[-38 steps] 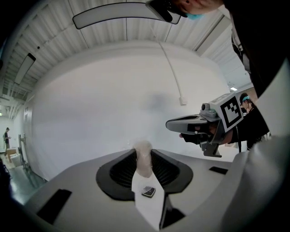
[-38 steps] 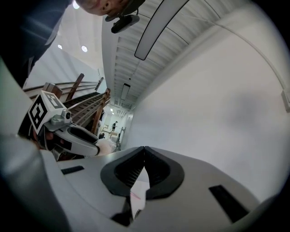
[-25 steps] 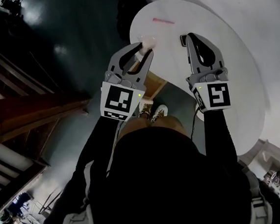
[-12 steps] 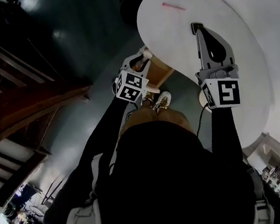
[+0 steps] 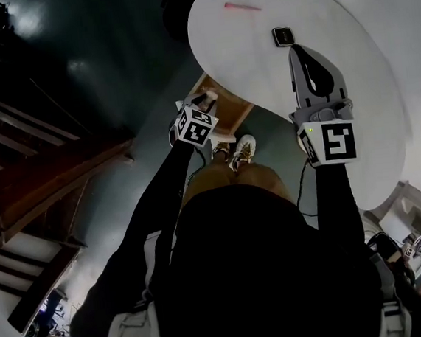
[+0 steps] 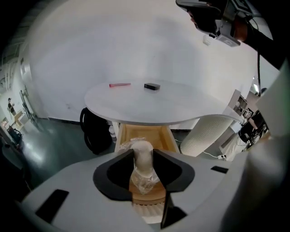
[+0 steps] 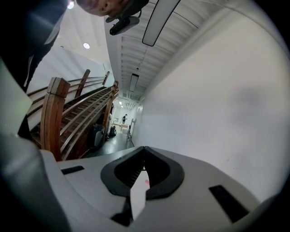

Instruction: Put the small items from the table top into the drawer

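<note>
Room: dark glossy floor (image 5: pixel 111 55) with a wooden staircase (image 5: pixel 40 166) at the left; I see a white wall behind the table in the left gripper view.
Surface: white rounded table (image 5: pixel 364 75), with an open wooden drawer (image 5: pixel 231 110) pulled out from under its near-left edge.
Left arm: stretched forward and low, below the level of the table top, so the left gripper (image 5: pixel 205 98) sits at the drawer.
Left gripper jaws: opening, with a wrapped item (image 6: pixel 142 158), pale and in clear film, upright between them. I read both pads as touching its sides.
Task item position: the wrapped item hangs in front of and above the drawer interior (image 6: pixel 145 136). I cannot tell whether it touches the drawer.
Right arm: extended forward over the table top, with the right gripper (image 5: pixel 293 48) level and pointing to the far side.
Right gripper jaws: tips together, and I see nothing gripped between them.
Remaining items: a small black item (image 5: pixel 282 36) lies on the table just beyond the right gripper tips. A pink stick (image 5: pixel 242 7) lies further off, to the far left, well apart from the black item.
Surroundings: a dark rounded object (image 6: pixel 95 133) stands under the table's left side and a white ribbed column (image 6: pixel 206 133) under its right.
Obstructions: the table edge overhangs the far part of the drawer. The person's shoes (image 5: pixel 235 153) stand just near of it.
</note>
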`<control>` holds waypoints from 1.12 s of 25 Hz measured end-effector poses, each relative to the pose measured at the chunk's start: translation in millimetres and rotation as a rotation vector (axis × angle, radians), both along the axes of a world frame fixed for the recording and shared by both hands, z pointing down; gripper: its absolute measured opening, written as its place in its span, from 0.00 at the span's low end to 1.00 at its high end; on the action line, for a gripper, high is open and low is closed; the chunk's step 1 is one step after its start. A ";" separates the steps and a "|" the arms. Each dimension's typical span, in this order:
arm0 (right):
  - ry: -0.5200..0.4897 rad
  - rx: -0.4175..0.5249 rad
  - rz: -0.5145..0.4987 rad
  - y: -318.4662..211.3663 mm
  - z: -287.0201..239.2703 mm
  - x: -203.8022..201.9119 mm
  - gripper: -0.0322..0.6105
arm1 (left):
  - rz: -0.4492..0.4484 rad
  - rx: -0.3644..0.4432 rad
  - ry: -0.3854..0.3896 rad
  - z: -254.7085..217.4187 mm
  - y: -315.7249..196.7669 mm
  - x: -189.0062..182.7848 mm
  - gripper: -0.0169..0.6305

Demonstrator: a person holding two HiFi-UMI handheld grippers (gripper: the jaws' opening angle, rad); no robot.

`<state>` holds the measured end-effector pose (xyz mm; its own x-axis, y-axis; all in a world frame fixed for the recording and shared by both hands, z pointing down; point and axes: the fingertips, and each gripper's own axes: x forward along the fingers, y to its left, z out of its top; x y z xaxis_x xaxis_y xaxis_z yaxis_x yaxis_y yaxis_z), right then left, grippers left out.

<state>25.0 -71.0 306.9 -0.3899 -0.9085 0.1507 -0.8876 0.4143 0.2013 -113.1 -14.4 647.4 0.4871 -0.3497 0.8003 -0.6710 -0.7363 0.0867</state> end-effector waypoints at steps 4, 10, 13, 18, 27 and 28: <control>0.005 -0.003 0.005 -0.9 1.9 0.3 0.09 | 0.004 -0.008 0.011 2.6 -3.4 3.4 0.29; 0.018 0.000 0.007 -5.3 0.8 -3.1 0.09 | 0.000 -0.007 0.022 1.6 -4.0 -3.5 0.30; 0.021 0.012 0.003 -7.3 -1.9 -6.0 0.09 | -0.004 0.017 0.039 -8.5 -7.6 -7.7 0.30; 0.015 0.036 0.022 -7.9 -8.1 -6.7 0.09 | -0.014 0.145 0.126 -63.7 -29.0 -3.7 0.30; 0.012 0.115 0.092 -12.6 -34.4 5.9 0.09 | -0.007 0.492 0.389 -246.5 -89.6 26.7 0.30; 0.010 0.122 0.105 -13.4 -37.0 9.3 0.09 | -0.002 0.521 0.416 -264.6 -93.1 30.8 0.30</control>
<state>34.3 -84.3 269.9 -0.2907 -0.9560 0.0402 -0.9225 0.2912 0.2533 -82.3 -107.4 382.8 0.7177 -0.6411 0.2720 -0.6600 -0.7508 -0.0281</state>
